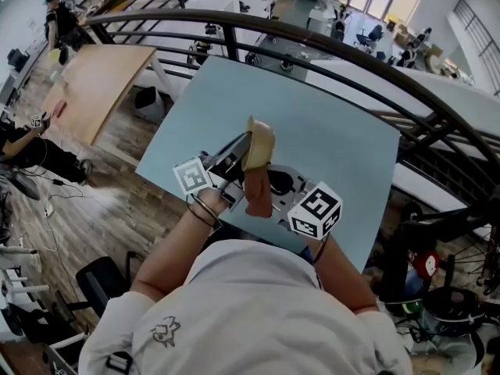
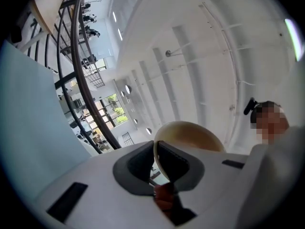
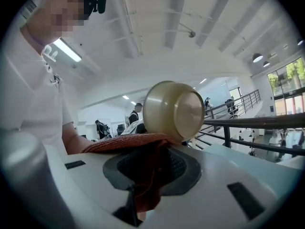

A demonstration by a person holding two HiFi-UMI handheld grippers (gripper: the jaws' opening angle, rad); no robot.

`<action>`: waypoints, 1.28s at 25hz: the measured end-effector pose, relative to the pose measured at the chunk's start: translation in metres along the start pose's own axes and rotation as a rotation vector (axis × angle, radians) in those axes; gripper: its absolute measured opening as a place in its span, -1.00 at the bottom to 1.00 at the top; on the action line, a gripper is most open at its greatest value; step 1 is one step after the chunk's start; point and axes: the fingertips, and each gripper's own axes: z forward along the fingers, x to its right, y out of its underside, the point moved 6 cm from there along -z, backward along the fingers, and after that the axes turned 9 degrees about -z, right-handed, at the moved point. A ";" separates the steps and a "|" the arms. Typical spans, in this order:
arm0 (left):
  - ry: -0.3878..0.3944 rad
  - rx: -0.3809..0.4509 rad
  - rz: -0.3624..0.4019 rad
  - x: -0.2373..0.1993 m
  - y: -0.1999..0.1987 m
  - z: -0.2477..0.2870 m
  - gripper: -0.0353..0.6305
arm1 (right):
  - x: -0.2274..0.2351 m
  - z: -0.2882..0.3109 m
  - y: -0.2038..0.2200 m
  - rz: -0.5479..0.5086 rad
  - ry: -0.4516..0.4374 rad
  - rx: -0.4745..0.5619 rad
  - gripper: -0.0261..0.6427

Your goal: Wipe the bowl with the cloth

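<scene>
Head view, item one: left gripper (image 1: 244,153), jaws closed on the rim of a cream bowl (image 1: 260,142), which is held on edge above the pale blue table (image 1: 344,139). Item two: right gripper (image 1: 269,187), just beside the left one, with a rust-coloured cloth (image 1: 256,194) hanging at its tips directly below the bowl. Left gripper view: left gripper (image 2: 156,160) has its pads pressed on either side of the bowl (image 2: 193,135) wall, one inside and one outside; the bowl rises beyond the tips, and a scrap of the cloth (image 2: 164,197) shows low between the jaws. Right gripper view: right gripper (image 3: 153,170) pinches a fold of the cloth (image 3: 127,142), which drapes over and down between the pads; the bowl (image 3: 174,109) sits just past the tips, its base turned toward the camera, its lower side touching the cloth's top edge. A dark railing (image 3: 259,122) runs behind, to the right.
</scene>
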 end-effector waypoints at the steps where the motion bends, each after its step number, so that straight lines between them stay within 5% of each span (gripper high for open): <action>1: -0.027 0.005 0.007 -0.005 0.000 -0.001 -0.78 | -0.003 -0.002 -0.002 -0.002 -0.009 0.009 -0.65; 4: -0.093 -0.009 0.017 -0.018 0.006 -0.007 -0.79 | -0.009 -0.010 -0.015 -0.012 -0.022 0.048 -0.65; 12: -0.086 -0.048 -0.046 -0.030 0.019 -0.018 -0.81 | 0.013 -0.033 -0.050 -0.039 0.065 0.147 -0.65; 23: 0.073 -0.187 0.019 0.000 0.035 -0.009 -0.82 | 0.076 -0.040 -0.064 0.009 0.198 0.202 -0.65; 32: 0.201 -0.104 -0.034 0.012 0.023 -0.009 -0.82 | 0.084 -0.029 -0.027 0.110 0.218 0.169 -0.66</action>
